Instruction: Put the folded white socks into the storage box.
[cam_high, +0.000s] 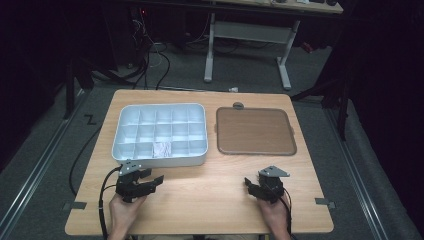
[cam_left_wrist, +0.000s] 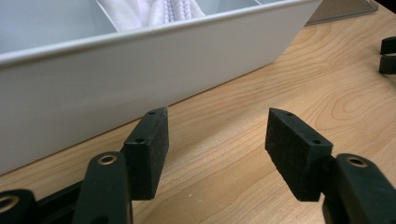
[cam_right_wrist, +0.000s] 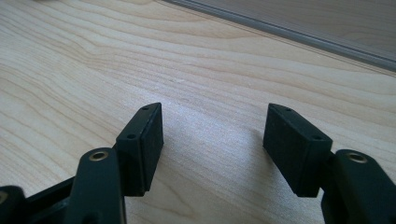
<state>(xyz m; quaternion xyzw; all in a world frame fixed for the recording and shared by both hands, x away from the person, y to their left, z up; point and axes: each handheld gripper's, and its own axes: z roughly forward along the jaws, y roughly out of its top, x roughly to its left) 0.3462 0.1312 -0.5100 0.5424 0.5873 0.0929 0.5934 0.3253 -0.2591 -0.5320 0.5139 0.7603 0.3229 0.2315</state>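
Observation:
A white compartment tray (cam_high: 202, 131) stands on the left half of the wooden table, with a folded white cloth (cam_high: 161, 149) in one front compartment. Beside it on the right lies a brown flat tray (cam_high: 254, 130). My left gripper (cam_high: 152, 178) rests near the table's front, just before the white tray's front wall (cam_left_wrist: 140, 79), open with nothing between its pads (cam_left_wrist: 154, 149). The white cloth (cam_left_wrist: 159, 10) shows over that wall. My right gripper (cam_high: 249, 185) sits at the front right, short of the brown tray's edge (cam_right_wrist: 299, 35), also open and empty.
A small grey round piece (cam_high: 238, 105) lies at the far edge behind the brown tray. Bare wood (cam_high: 205, 190) separates the two grippers. Beyond the table are cables (cam_high: 150, 60) on the floor and a white desk frame (cam_high: 250, 35). The right gripper's fingertips (cam_left_wrist: 387, 53) show in the left gripper view.

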